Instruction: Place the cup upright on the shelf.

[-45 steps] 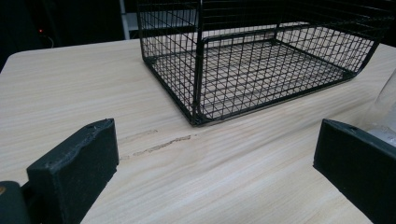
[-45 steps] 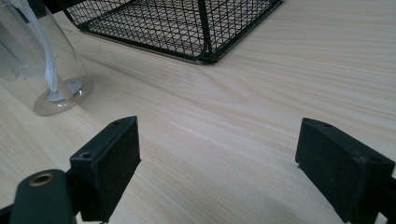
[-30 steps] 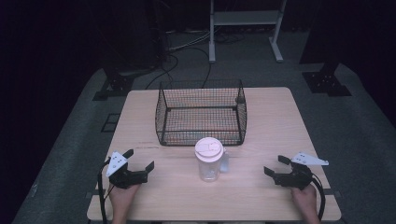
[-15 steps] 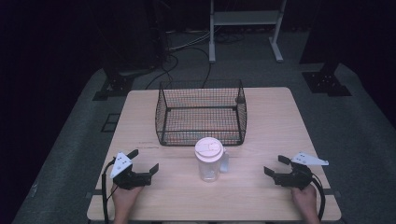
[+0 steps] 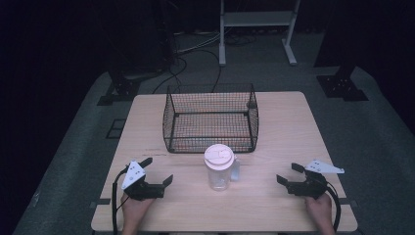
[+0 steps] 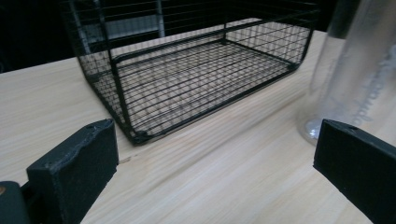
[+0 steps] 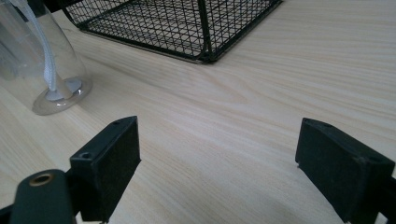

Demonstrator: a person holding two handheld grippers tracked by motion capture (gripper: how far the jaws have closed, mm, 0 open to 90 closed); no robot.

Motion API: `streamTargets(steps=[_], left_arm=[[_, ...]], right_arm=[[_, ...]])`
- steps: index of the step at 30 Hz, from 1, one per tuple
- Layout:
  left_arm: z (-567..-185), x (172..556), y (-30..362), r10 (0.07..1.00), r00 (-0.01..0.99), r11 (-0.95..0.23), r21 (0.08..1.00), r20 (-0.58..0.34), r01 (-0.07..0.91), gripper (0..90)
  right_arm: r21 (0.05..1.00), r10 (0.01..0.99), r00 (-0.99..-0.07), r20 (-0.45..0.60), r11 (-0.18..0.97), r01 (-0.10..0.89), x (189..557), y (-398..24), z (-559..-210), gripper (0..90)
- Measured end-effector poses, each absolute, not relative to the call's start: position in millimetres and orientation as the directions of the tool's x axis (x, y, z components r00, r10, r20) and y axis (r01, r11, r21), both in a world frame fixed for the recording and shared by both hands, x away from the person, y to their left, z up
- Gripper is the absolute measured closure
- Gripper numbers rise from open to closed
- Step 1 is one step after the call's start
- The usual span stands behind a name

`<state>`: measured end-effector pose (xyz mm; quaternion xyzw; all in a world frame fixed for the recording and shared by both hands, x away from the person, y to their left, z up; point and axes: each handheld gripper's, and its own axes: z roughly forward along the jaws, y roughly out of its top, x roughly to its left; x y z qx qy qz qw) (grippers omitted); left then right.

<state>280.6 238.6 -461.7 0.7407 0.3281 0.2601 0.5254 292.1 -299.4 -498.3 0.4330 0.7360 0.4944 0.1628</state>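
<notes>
Resting low on the table [image 5: 293,122], left gripper [image 5: 157,173] and right gripper [image 5: 287,174] gape wide; both empty.

Right gripper [image 7: 217,163]: jaws spread wide, nothing between them, low over bare light-wood table [image 7: 261,93]. Clear plastic container [image 7: 44,60] at upper left, standing on table, white strip inside. Black wire basket [image 7: 187,23] corner at top centre, resting on table.
</notes>
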Motion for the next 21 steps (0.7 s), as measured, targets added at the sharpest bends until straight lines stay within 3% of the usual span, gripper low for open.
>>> streamTargets(steps=[13, 21], left_arm=[[-446.4, 279.3, 224.6, 0.721, 0.686, -0.287, 0.944, 0.1, 0.163, 0.0], [-432.7, 275.7, 215.7, 0.686, 0.722, -0.274, 0.952, 0.091, 0.14, 0.0]], right_arm=[[0.868, 0.799, -0.575, 0.178, 0.148, 0.474, 292.3, -298.4, -498.5, 12.9], [0.868, 0.797, -0.577, 0.179, 0.148, 0.473, 292.2, -298.6, -498.5, 12.9]])
